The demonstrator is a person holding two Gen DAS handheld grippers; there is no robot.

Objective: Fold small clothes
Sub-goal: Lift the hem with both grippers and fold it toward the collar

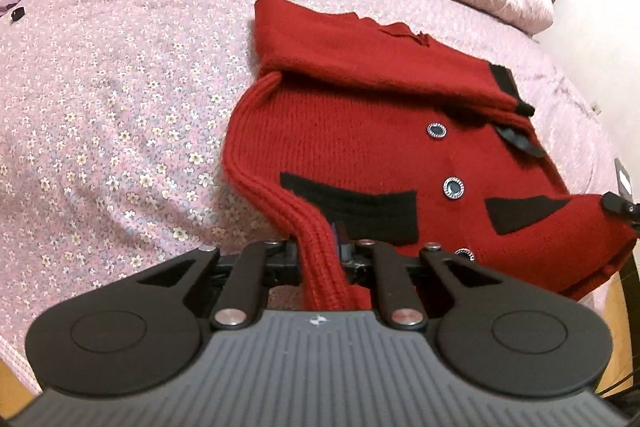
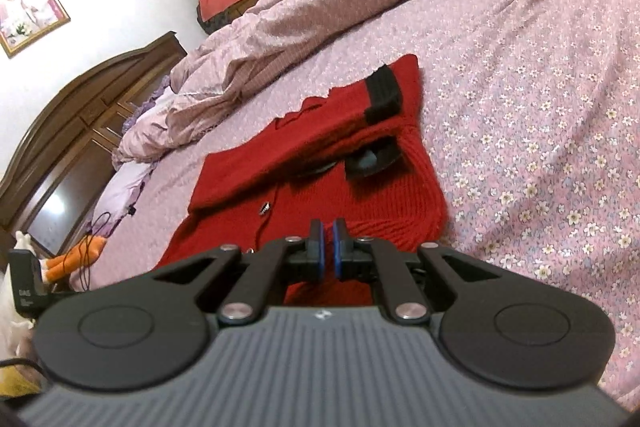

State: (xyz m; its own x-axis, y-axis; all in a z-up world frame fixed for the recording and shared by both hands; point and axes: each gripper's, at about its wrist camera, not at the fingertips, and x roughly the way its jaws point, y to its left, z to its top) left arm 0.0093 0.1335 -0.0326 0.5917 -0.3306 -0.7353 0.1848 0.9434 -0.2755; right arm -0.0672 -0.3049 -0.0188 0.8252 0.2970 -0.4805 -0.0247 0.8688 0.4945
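Red cardigan point(image 1: 360, 147) on bed point(image 1: 120, 107), sleeves folded in; bottom fold left. Left tool point(image 1: 320, 251) pinching hem point(image 1: 320, 267). Right tool point(image 2: 328, 247) closed, apparently empty.

The red cardigan point(image 1: 360, 147) is chunky ribbed knit wool with matt black knitted patches and glossy, metal-rimmed buttons point(image 1: 453, 187). The bedsheet point(image 1: 120, 107) is thin, matt floral cotton. The left gripper point(image 1: 320, 259) is matt black plastic with brushed metal rivets. The far headboard point(image 2: 80, 115) is glossy varnished wood.

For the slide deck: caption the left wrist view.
Left gripper shut on the red cardigan's ribbed hem, above the floral bedsheet.
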